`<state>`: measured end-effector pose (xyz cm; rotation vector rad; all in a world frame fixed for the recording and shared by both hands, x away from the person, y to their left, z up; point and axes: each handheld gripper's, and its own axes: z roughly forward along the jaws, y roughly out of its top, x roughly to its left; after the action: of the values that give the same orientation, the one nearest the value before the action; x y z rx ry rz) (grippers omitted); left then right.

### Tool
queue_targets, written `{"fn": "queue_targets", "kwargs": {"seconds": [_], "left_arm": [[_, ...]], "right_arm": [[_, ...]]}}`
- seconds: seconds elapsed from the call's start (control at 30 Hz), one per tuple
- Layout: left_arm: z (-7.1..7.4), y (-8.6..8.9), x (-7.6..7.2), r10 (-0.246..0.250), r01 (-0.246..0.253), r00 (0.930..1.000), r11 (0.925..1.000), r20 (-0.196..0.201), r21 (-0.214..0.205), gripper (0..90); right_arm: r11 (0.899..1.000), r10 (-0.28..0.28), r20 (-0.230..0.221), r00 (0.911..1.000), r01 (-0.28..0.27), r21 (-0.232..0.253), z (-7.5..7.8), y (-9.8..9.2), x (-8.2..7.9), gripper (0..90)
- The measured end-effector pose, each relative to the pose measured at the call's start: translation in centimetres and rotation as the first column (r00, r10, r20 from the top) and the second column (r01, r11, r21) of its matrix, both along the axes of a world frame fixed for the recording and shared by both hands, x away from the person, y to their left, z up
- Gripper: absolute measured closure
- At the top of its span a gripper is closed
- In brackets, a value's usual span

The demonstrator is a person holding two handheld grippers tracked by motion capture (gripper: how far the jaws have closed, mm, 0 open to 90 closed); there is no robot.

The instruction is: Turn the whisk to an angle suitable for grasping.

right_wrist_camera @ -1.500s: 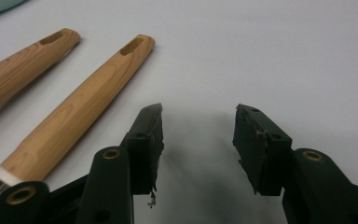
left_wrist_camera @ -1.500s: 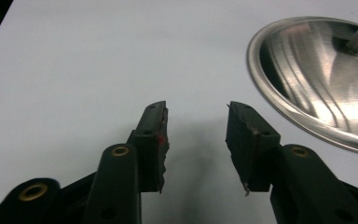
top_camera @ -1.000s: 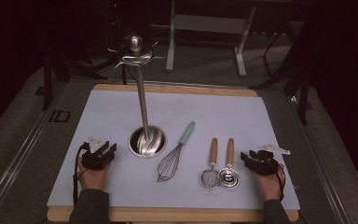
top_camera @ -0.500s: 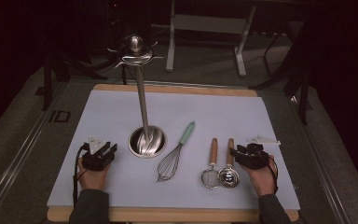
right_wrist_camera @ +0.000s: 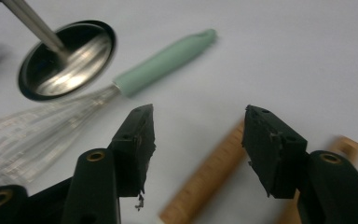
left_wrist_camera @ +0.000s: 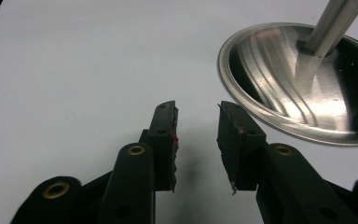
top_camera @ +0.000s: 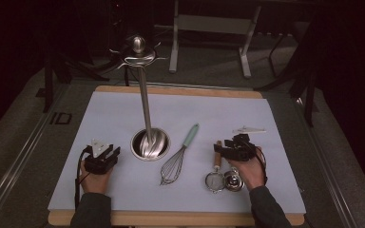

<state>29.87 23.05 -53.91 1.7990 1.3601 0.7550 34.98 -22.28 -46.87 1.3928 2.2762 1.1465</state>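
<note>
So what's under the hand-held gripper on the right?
Under the right hand-held gripper lie two wooden handles; its open jaws hover above them, not touching. In the high view, it covers much of them; the small strainer shows.

On the worktop (top_camera: pixel 123 118) the stand's round base (top_camera: pixel 150 144) sits ahead and to the right of my left gripper (top_camera: pixel 105 155). The whisk (top_camera: pixel 177 159) lies right of the base. Right of the whisk lie the strainer (top_camera: pixel 215 178) and measuring spoon (top_camera: pixel 233 180), with my right gripper (top_camera: pixel 222 148) over their handles.

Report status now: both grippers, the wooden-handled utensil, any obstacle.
Left gripper open, empty. Right gripper just opened over wooden handle, not gripping. Whisk beside, not blocking.
</note>
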Motion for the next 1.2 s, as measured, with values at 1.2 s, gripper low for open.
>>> {"fn": "queue_targets", "kwargs": {"seconds": [1.2], "left_arm": [[0.0, 0.3, -0.1, 0.018, -0.017, 0.9998, 0.9996, 0.007, -0.024, 65.1]], "right_arm": [[0.998, 0.024, -0.251, 0.9676, -0.036, -0.045, -4.1, 10.9, 5.9, 30.6]]}}
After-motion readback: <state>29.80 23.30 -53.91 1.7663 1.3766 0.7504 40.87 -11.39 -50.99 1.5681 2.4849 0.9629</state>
